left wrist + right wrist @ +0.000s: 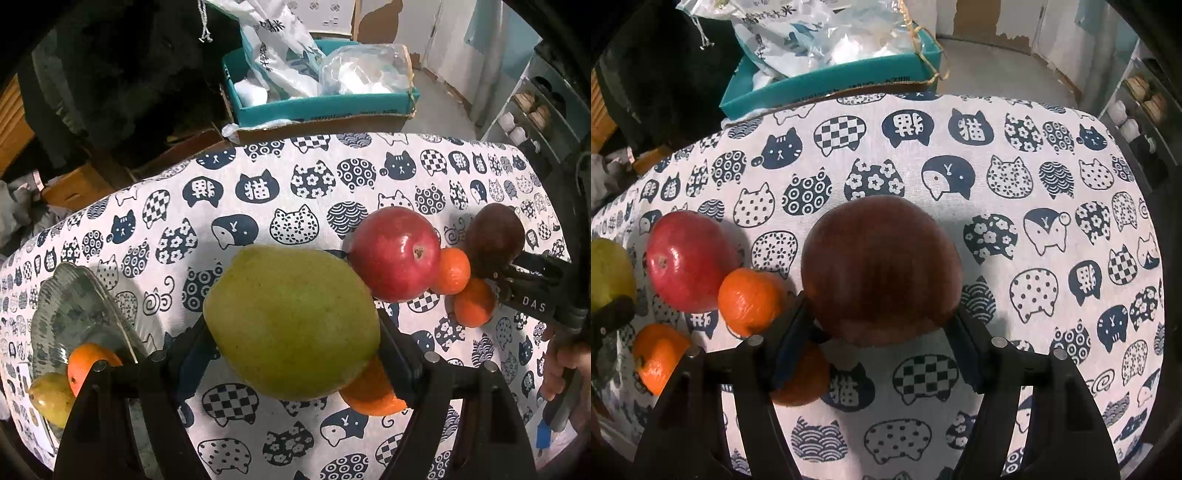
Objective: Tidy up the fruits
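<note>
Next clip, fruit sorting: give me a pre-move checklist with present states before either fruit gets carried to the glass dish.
1. Left gripper jaws on the green fruit: ok.
2. Right gripper jaws around the dark red fruit: ok; firm contact: cannot tell.
3. Glass dish has free room: ok.
4. Red apple and oranges apart from the right gripper: not ok, one orange sits beside a jaw.
5. Tablecloth lying flat: ok.

Left tongs (291,343) clamp a green pear (291,323) above the tablecloth (258,192).
</note>
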